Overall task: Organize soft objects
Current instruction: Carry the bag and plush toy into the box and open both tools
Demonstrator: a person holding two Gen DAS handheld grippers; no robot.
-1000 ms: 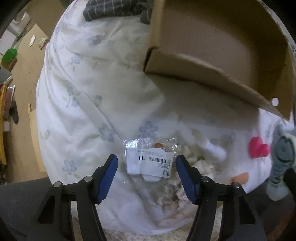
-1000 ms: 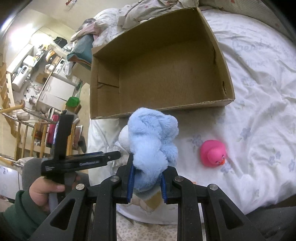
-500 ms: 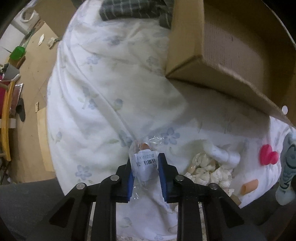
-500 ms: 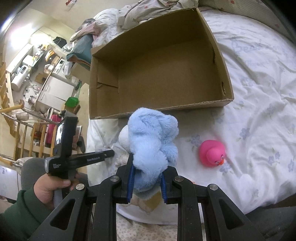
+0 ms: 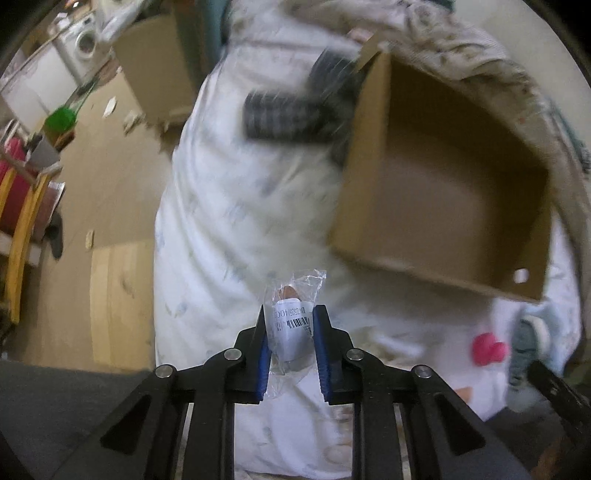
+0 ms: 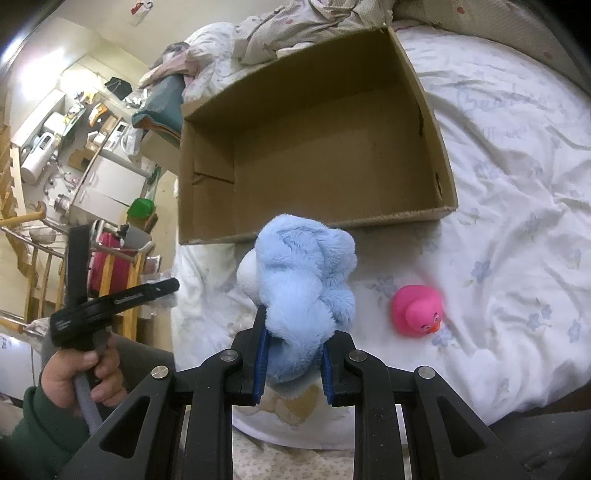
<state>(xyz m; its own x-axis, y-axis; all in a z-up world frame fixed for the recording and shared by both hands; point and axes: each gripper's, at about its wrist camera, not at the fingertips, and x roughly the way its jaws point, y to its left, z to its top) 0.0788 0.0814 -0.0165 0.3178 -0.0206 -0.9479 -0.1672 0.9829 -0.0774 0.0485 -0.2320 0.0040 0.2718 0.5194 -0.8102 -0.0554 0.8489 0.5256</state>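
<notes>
My left gripper (image 5: 290,332) is shut on a small clear plastic packet (image 5: 291,325) with a white barcode label, held above the white floral bedding. An open, empty cardboard box (image 5: 436,206) lies ahead to the right. My right gripper (image 6: 293,350) is shut on a fluffy light-blue plush toy (image 6: 306,280), held just in front of the box's near wall (image 6: 317,225). A pink rubber duck (image 6: 417,310) sits on the bedding to the right of the plush; it also shows in the left wrist view (image 5: 487,345).
The bed's white floral duvet (image 6: 517,221) spreads around the box. A dark checked cloth (image 5: 288,114) lies left of the box. Crumpled bedclothes (image 6: 280,33) pile behind it. The wooden floor (image 5: 103,206) and furniture lie off the bed's left side.
My left gripper closed on the packet and lifted it off the bedding, swinging up toward the box. My right gripper held still with the plush.
</notes>
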